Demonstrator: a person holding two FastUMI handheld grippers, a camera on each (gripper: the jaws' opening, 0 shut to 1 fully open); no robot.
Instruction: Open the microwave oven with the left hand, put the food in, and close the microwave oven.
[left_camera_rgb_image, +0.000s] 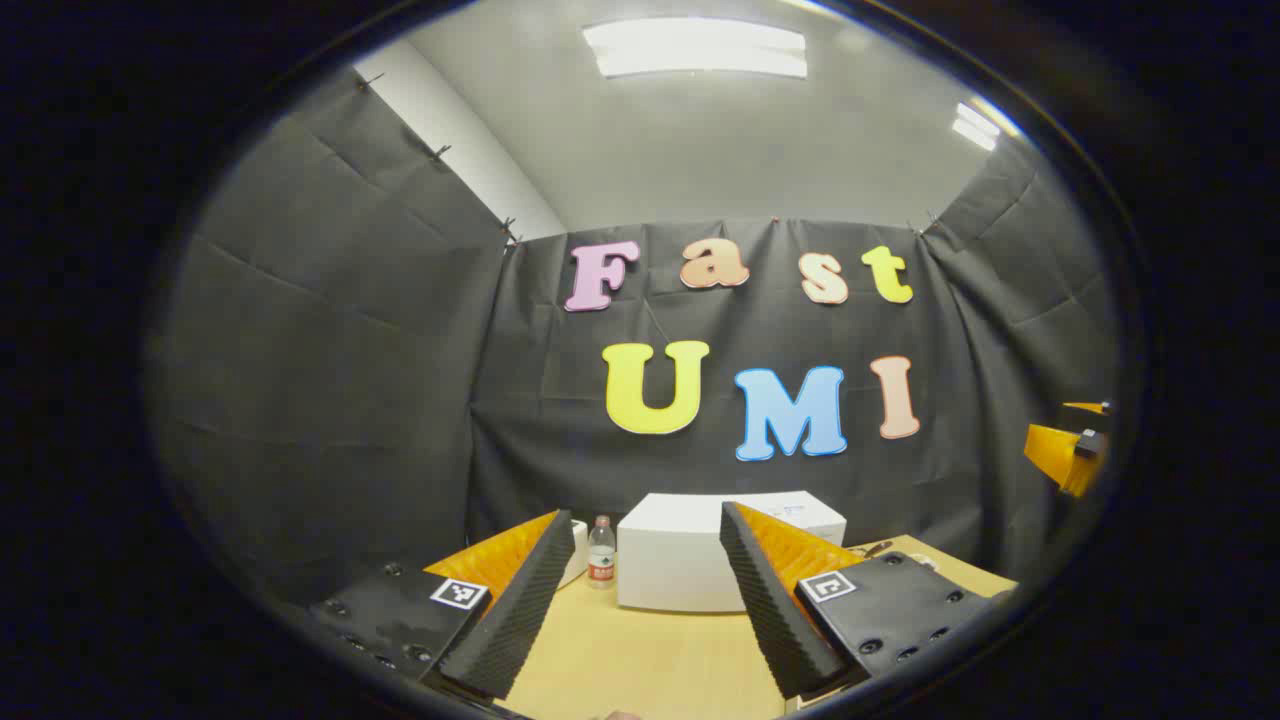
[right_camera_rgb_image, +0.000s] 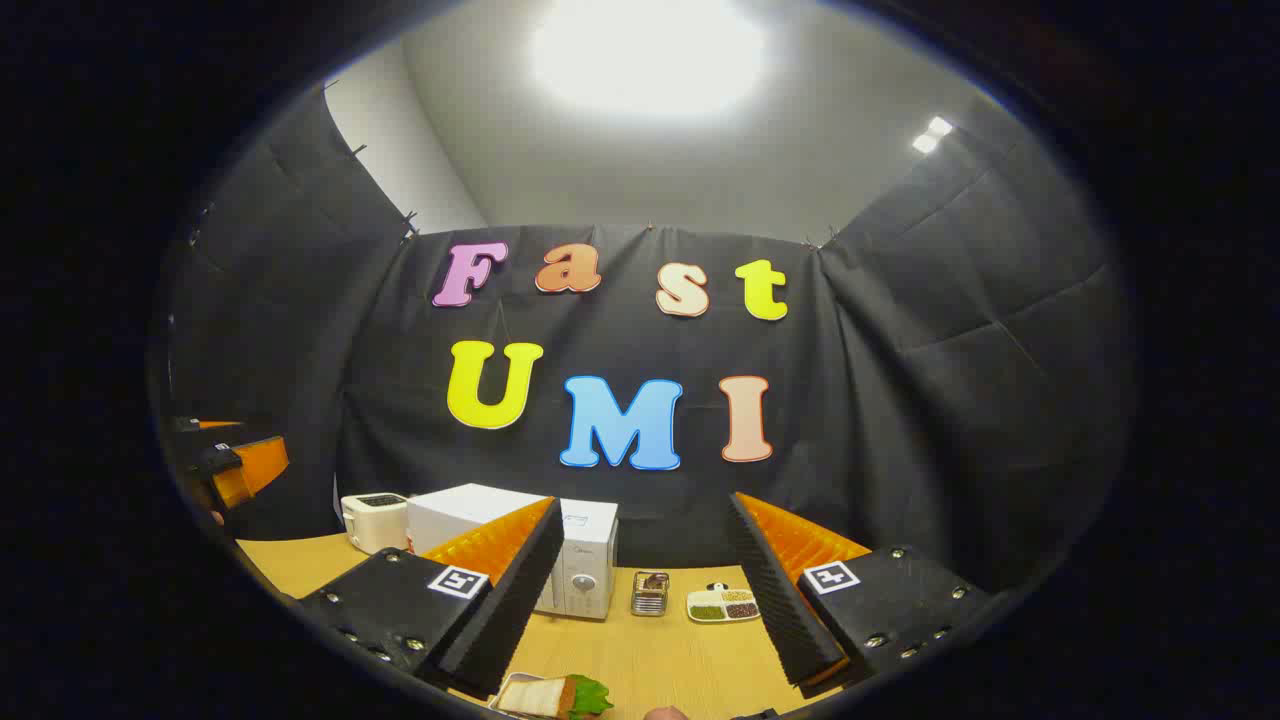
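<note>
Microwave (left_camera_rgb_image: 700, 565) sits dead ahead of my left gripper (left_camera_rgb_image: 648, 600), toward the table's (left_camera_rgb_image: 640, 660) back edge; jaws wide open, holding nothing.

Microwave (right_camera_rgb_image: 580, 560): smooth white casing, slight gloss. Table (left_camera_rgb_image: 640, 660): pale wood-look top, matt, smooth. Booth wall (left_camera_rgb_image: 330, 400): black cloth, matt, creased. Right hand-held gripper (right_camera_rgb_image: 640, 600): finger (right_camera_rgb_image: 775, 600) faces ribbed, rough, matt. Toaster (right_camera_rgb_image: 374, 520): white glossy plastic. Small tray (right_camera_rgb_image: 650, 593): shiny metal. Bottle (left_camera_rgb_image: 601, 550): clear plastic.
</note>
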